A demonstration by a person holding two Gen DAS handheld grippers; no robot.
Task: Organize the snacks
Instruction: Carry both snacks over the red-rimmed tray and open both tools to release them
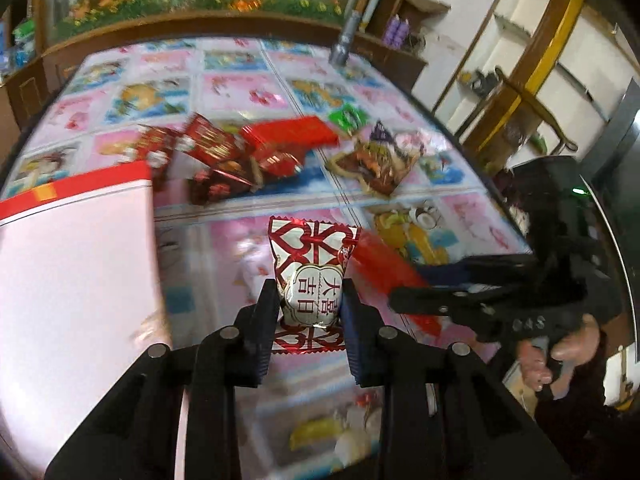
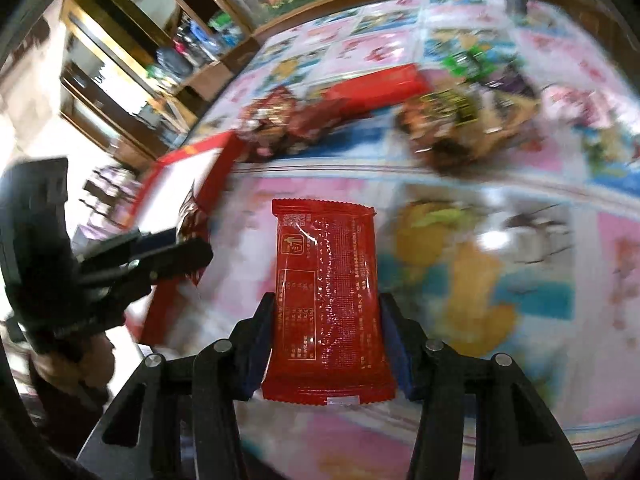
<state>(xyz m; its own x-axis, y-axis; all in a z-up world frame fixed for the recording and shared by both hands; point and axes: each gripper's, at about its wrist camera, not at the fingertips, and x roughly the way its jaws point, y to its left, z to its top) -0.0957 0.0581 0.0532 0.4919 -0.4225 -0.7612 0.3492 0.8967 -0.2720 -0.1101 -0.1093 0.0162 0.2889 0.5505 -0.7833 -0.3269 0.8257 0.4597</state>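
Observation:
My left gripper (image 1: 310, 300) is shut on a red-and-white candy packet (image 1: 311, 276) and holds it above the table. My right gripper (image 2: 328, 320) is shut on a flat red snack packet (image 2: 328, 300), also held above the table. The right gripper also shows in the left wrist view (image 1: 404, 280), to the right, with the red packet (image 1: 384, 276) in it. The left gripper shows in the right wrist view (image 2: 188, 252) over the red-rimmed white box (image 2: 180, 184). That box sits at the left in the left wrist view (image 1: 76, 248).
A pile of red snack packets (image 1: 224, 152) and a red box (image 1: 292, 130) lie mid-table on the patterned cloth (image 1: 240, 92). A brown-and-purple packet (image 1: 376, 160) and a green one (image 1: 348, 118) lie to the right. A metal pole (image 1: 346, 36) stands at the far edge.

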